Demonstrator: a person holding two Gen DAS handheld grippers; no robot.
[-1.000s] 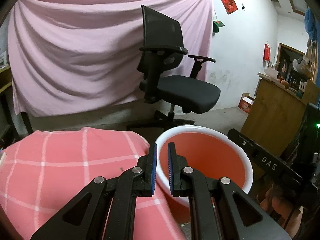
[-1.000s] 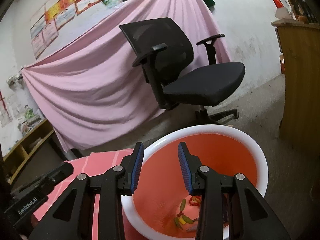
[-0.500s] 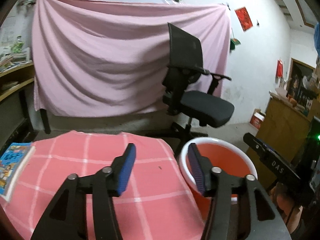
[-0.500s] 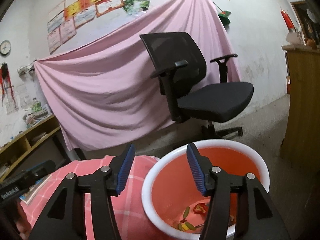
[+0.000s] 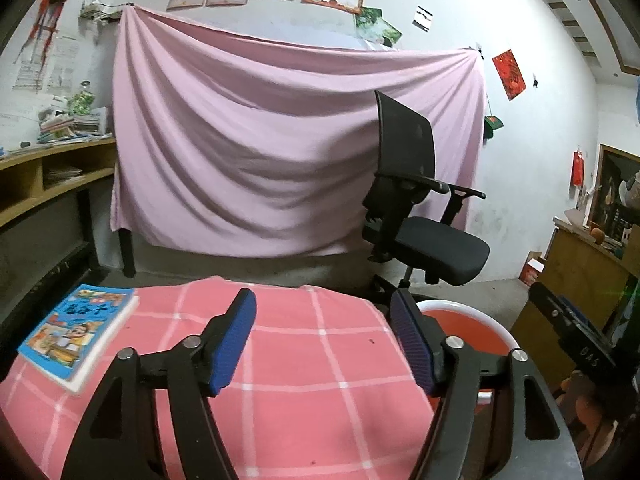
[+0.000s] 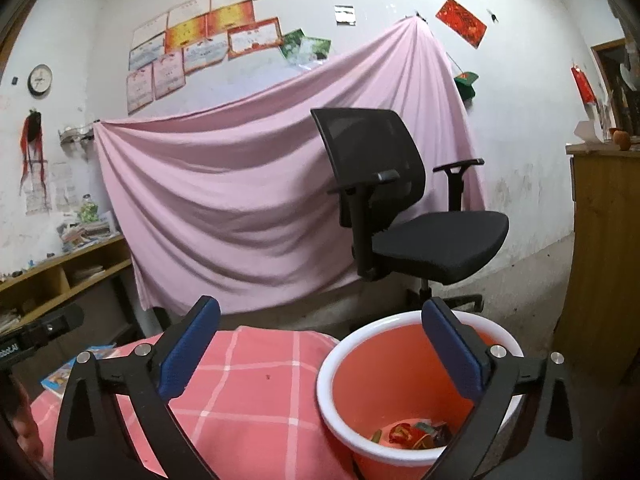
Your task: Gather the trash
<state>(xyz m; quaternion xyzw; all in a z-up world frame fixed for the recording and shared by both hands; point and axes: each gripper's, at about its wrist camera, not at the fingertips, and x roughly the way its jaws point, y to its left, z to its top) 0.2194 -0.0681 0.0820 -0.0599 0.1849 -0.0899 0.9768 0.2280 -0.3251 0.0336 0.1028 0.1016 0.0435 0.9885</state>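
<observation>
Both sets of jaws are opening with nothing between them: left gripper [image 5: 324,336] hanging over the pink checked counter [image 5: 304,360], right gripper [image 6: 320,344] hanging beside the bin's rim. The trash [image 6: 412,434] is lying in the red bin [image 6: 332,364], which stands just beside the counter. Judgement: the drop looks done, and the next step is scanning the counter for leftovers. A book [image 5: 78,330] is resting at the counter's far-left edge and is best avoided. An office chair [image 6: 404,216] is standing beyond the bin, clear of it.

Pink checked tablecloth [image 5: 312,364], apparently over a table, book [image 5: 80,330] on it

White wall [image 6: 520,92] with certificates [image 6: 200,48], draped pink sheet [image 5: 280,140], black office chair [image 6: 404,208], wooden shelf [image 5: 48,172], concrete floor [image 6: 532,280].
</observation>
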